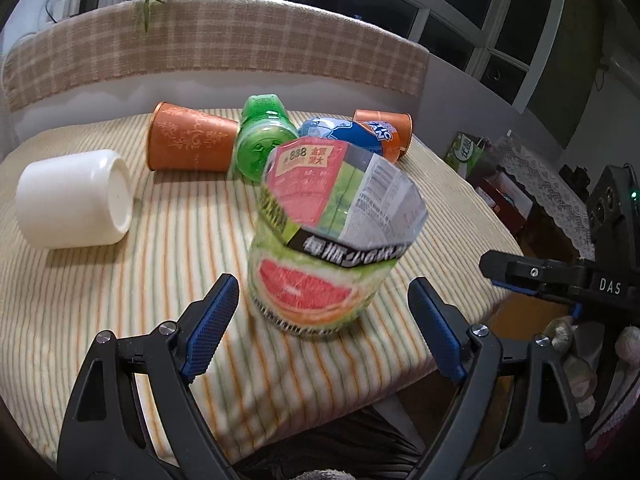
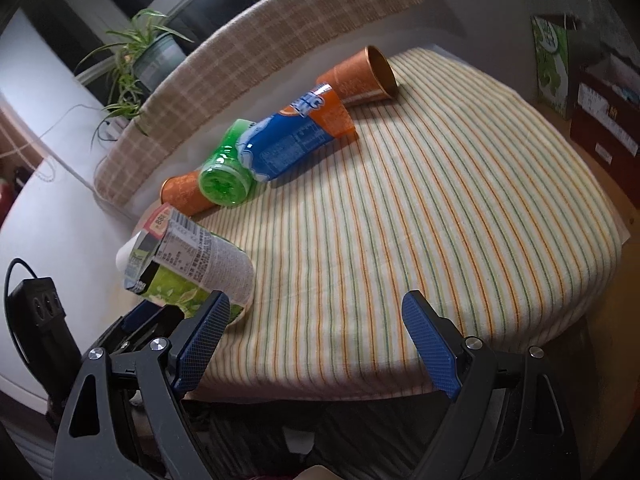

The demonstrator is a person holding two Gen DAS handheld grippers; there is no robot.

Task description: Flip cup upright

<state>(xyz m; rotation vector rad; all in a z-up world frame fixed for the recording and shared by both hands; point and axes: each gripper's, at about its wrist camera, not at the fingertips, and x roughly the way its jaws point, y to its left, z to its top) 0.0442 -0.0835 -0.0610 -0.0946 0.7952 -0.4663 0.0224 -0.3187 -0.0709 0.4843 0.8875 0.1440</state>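
Paper-labelled cup (image 1: 320, 248) stands tilted between my wide-open, empty left tongs (image 1: 322, 324); right tongs (image 2: 316, 340) likewise; 5 cups remain toppled.

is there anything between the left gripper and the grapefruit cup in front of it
Nothing visible. The left gripper is open, and the grapefruit cup sits just past its fingertips on the striped cloth, which is bare between them. The white cup and the other cups lie farther back and to the side.
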